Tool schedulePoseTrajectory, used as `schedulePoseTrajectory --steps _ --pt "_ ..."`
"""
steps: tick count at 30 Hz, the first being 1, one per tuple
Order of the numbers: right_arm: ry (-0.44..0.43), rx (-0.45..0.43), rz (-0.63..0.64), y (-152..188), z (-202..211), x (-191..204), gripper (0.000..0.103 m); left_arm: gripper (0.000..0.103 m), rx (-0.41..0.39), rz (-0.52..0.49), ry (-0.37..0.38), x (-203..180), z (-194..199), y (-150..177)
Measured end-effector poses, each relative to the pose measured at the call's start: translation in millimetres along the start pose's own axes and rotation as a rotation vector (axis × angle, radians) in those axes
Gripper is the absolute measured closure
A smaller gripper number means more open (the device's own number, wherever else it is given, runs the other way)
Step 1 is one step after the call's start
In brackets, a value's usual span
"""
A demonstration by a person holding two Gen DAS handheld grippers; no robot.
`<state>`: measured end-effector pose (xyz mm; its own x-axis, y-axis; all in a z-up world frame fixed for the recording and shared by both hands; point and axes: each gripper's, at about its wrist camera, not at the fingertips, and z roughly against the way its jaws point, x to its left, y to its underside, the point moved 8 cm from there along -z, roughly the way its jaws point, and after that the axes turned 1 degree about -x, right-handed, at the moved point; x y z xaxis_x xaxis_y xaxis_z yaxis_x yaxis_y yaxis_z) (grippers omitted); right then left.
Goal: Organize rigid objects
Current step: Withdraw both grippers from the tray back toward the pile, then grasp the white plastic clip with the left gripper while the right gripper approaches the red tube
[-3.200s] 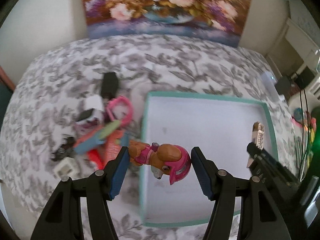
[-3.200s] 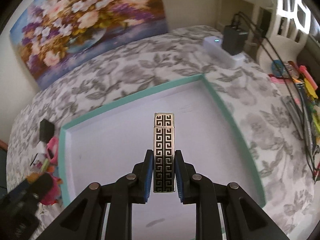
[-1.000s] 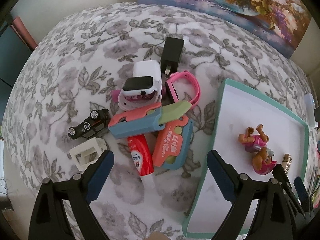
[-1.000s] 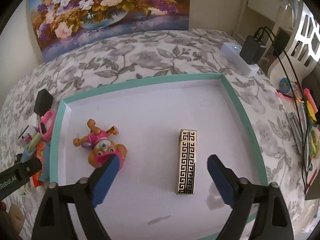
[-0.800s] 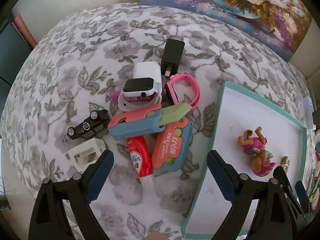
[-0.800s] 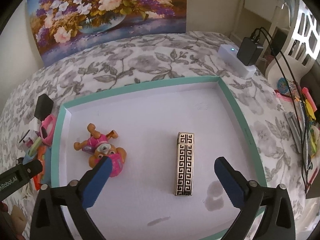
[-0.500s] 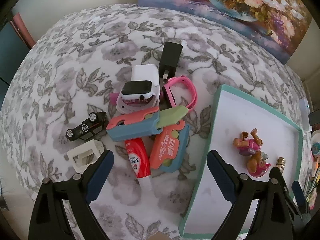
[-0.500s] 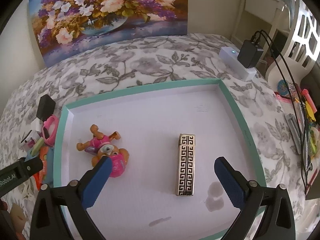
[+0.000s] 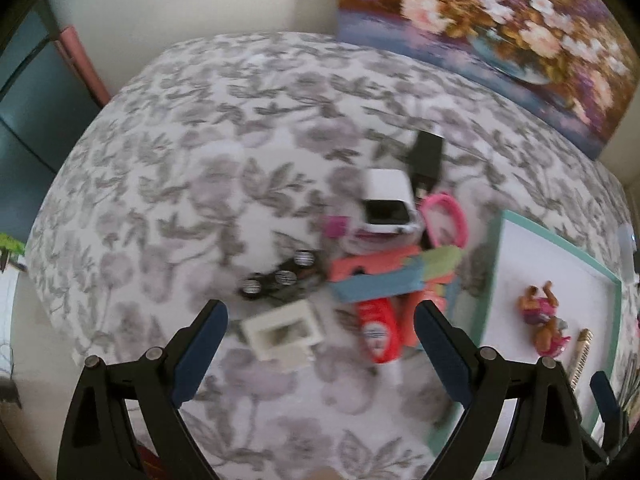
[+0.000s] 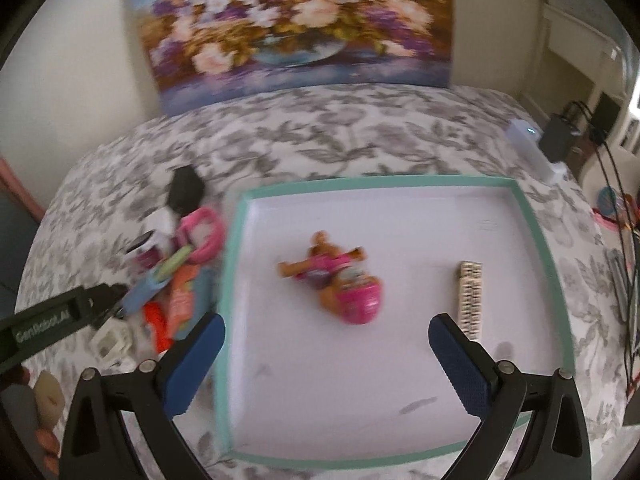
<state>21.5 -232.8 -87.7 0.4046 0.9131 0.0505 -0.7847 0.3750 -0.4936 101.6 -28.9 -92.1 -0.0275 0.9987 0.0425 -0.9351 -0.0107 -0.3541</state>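
Right wrist: floral bedspread below flower painting

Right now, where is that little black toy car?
In the left wrist view the black toy car lies on the floral cloth, left of the pile, just above the white frame.

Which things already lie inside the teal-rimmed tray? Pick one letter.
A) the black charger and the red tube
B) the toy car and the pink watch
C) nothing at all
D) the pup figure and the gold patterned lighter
D: the pup figure and the gold patterned lighter lie on the tray's white floor; the remaining items sit outside it on the floral cloth.
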Motion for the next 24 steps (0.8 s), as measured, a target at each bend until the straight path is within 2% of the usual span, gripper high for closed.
schedulePoseTrajectory --steps 8,15,24 --pt "-0.053 0.03 0.05 11 -2 43 0.0 0.009 -0.021 0.045 0.013 39 6 0" --pt "-0.081 0.067 0.095 20 -12 74 0.0 0.009 -0.021 0.123 0.015 80 5 0" --pt "-0.134 0.102 0.134 28 -25 111 0.0 0.009 0.051 0.173 0.046 95 -16 9"
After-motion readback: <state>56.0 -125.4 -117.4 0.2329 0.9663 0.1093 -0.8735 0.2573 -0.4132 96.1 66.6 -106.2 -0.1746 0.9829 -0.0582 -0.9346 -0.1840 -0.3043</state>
